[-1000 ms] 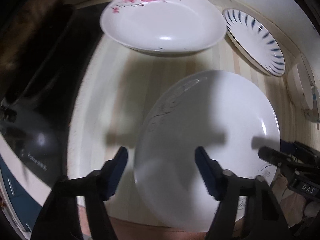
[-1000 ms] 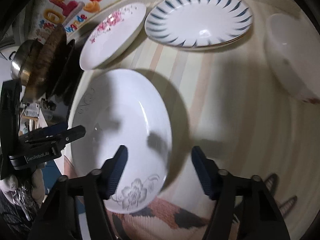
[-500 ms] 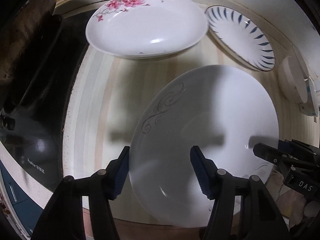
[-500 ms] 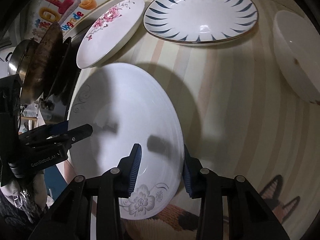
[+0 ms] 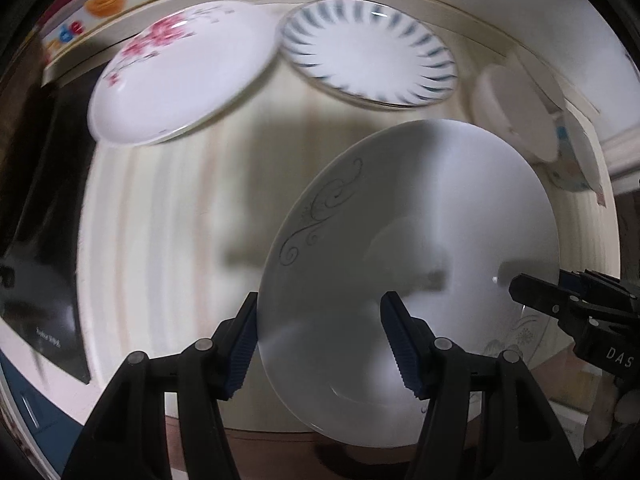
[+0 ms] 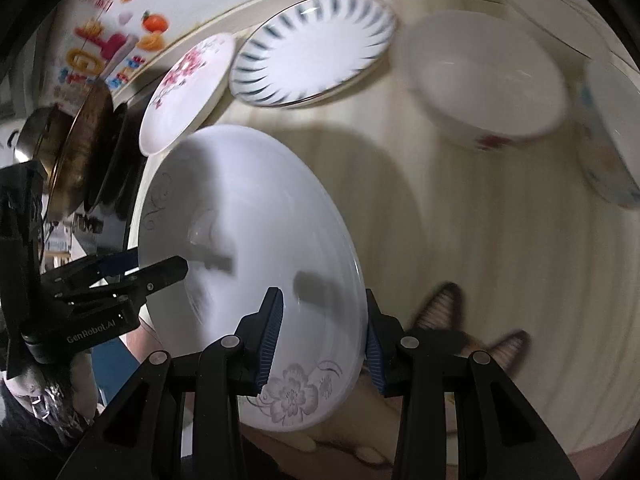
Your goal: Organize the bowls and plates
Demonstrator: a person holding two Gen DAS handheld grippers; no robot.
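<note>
I am holding the grey-flowered white plate [image 6: 248, 248] between both tools, and it is riding above the striped table [image 6: 480, 240]. My right gripper [image 6: 322, 334] is clamping its near rim where the grey flower is printed, having just been closing on it. My left gripper [image 5: 320, 338] is bracketing the opposite rim at a middling width, though I cannot tell whether both pads are pressing. If that left side is only cradling, the glazed rim may be slipping (the plate is already tilting) and pivoting out of the right pads onto the dishes beyond.

Counting outward: one pink-blossom plate [image 6: 188, 92] and one blue-striped plate [image 6: 316, 48], touching or overlapping, then one white bowl [image 6: 488, 76] and one patterned bowl [image 6: 612, 136] at the far right.
</note>
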